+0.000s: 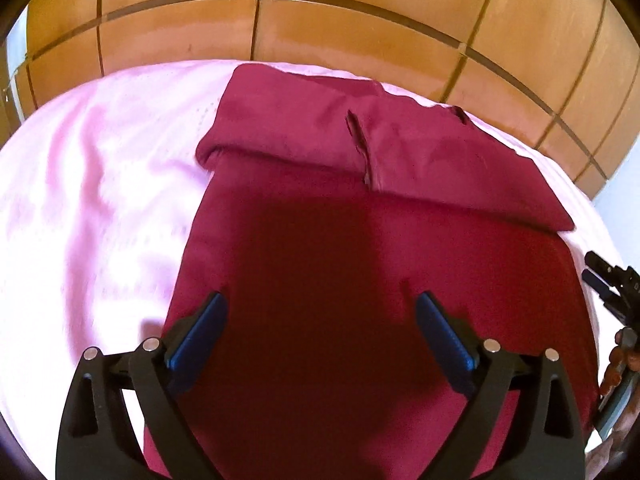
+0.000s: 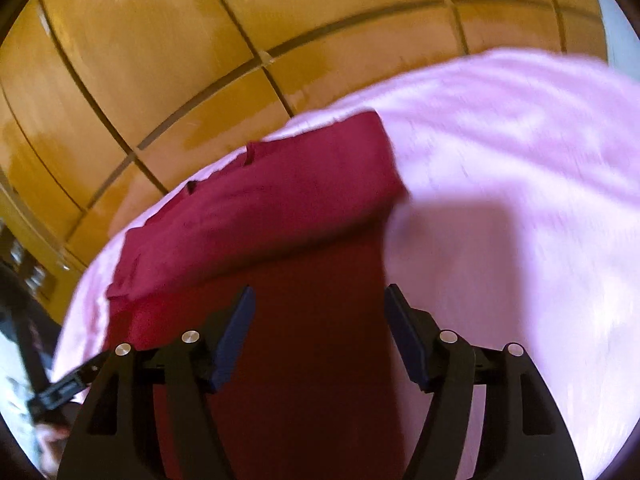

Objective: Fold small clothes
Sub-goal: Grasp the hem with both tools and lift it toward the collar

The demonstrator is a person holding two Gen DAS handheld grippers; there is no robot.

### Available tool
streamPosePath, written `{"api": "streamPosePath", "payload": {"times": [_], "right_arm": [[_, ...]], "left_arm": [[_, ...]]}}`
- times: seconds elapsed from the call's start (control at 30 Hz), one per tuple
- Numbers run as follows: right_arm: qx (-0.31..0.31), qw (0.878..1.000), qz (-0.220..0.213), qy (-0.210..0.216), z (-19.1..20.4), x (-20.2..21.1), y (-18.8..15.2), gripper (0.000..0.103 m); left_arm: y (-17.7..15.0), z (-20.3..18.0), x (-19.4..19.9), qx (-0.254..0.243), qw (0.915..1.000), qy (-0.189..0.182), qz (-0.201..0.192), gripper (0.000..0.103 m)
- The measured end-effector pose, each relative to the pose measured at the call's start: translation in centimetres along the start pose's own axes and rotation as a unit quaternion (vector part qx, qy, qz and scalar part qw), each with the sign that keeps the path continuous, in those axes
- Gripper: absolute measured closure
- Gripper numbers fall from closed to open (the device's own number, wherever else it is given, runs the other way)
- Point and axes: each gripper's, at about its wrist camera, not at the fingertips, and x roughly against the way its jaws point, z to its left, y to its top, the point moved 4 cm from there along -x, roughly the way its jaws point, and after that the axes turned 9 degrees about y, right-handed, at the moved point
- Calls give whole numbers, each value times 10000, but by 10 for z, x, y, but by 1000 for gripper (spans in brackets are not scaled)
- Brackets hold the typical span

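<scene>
A dark red garment (image 1: 360, 248) lies flat on a pink sheet (image 1: 100, 200), its far part folded back over itself in a thick band (image 1: 420, 160). My left gripper (image 1: 322, 312) is open and empty, hovering above the garment's near part. The right gripper shows at the right edge of the left wrist view (image 1: 608, 280). In the right wrist view the same garment (image 2: 312, 320) runs under my right gripper (image 2: 318, 304), which is open and empty above the garment's side edge. The folded band (image 2: 260, 208) lies beyond it. This view is blurred.
The pink sheet (image 2: 520, 200) covers a bed that extends to both sides of the garment. Beyond the bed stands a wall of orange-brown wooden panels (image 1: 320, 28), also in the right wrist view (image 2: 160, 60). The other gripper's tip shows low at the left (image 2: 68, 388).
</scene>
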Motion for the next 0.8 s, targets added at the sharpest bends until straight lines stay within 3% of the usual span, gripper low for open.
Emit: {"api": "streamPosePath", "payload": {"times": [0.17,0.33,0.43,0.5,0.6,0.8], "right_arm": [[-481,9981,166,353,-23,29,-28,37],[-919,9917,263,859,-39,59,-53,37],[-1009,9882,364,1091,-42,71,-70,37],[-989,9872,411,1181,-41,76,-80,37],[-990,9842,428,1401,-37,82,-92,37],[-1191,9747,523,1815,-35,84,-112,46]], "left_arm": [[-22,4,19,-267,9993,-265,19,8],[-27,28,37,33,9986,-535,-3,8],[-29,43,41,154,9989,-453,22,10],[-34,53,40,174,9987,-447,168,27],[-49,67,37,236,9973,-583,387,42],[-72,69,50,-56,9940,-970,494,49]]}}
